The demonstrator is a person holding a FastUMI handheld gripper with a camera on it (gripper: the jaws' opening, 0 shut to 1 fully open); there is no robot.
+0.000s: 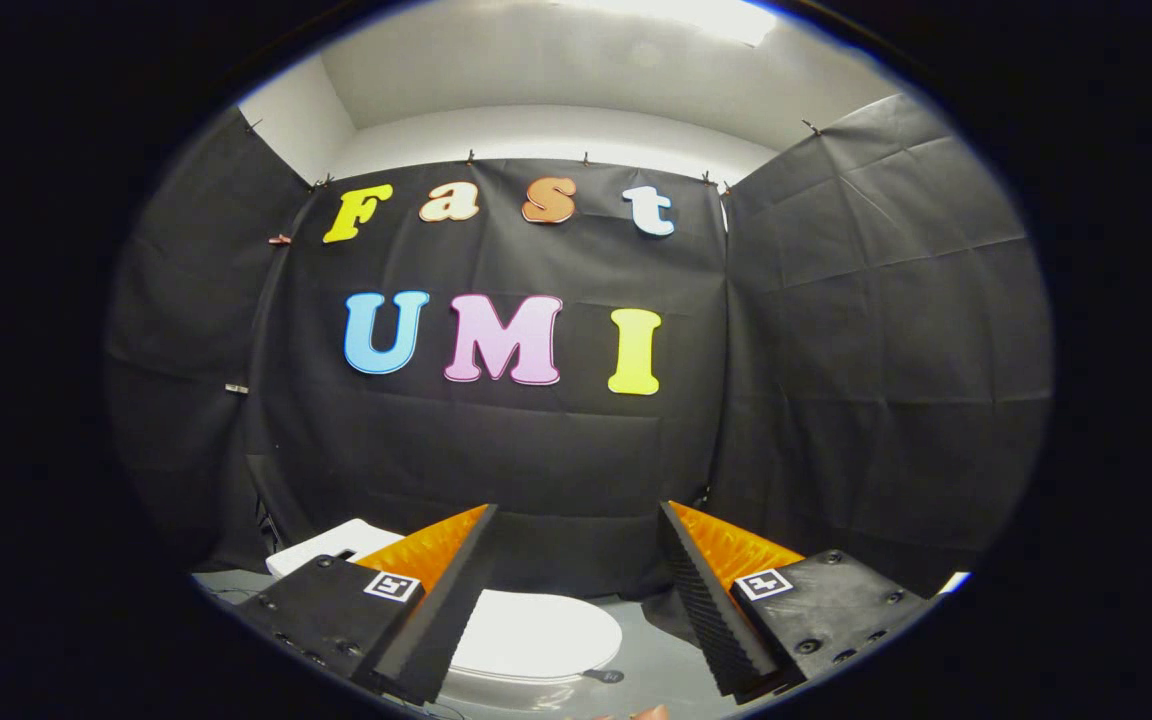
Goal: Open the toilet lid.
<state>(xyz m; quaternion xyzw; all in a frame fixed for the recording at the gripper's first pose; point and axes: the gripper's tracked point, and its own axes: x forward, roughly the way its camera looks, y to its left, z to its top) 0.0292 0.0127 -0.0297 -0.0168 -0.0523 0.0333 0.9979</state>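
Three panels of black cloth (576, 450) make up the booth wall, one straight ahead and one angled in on each side, pinned along their upper edges with small clips; above them runs a pale wall and a white ceiling (556, 70) with one bright light strip at the top. Below the cloth lies a grey floor (666, 670), and on it stands one white toilet (526, 640), seen from above and low between the fingers. Its lid (536, 632) is one smooth white oval, lying flat and closed over the bowl, and one white tank (326, 548) sits behind it, partly hidden by the left finger. The gripper (576, 540) is held above the toilet with its two fingers spread wide, a broad gap between them and nothing in that gap; neither finger touches the lid. Each finger carries a ridged inner face, and each of the two black finger mounts bears one small square black-and-white marker (392, 586), two markers in all. One small dark round tag (610, 676) lies on the floor just beside the front edge of the lid. At the very bottom, between the fingers, a small part of a person's hand (648, 713) shows, too little to tell more.
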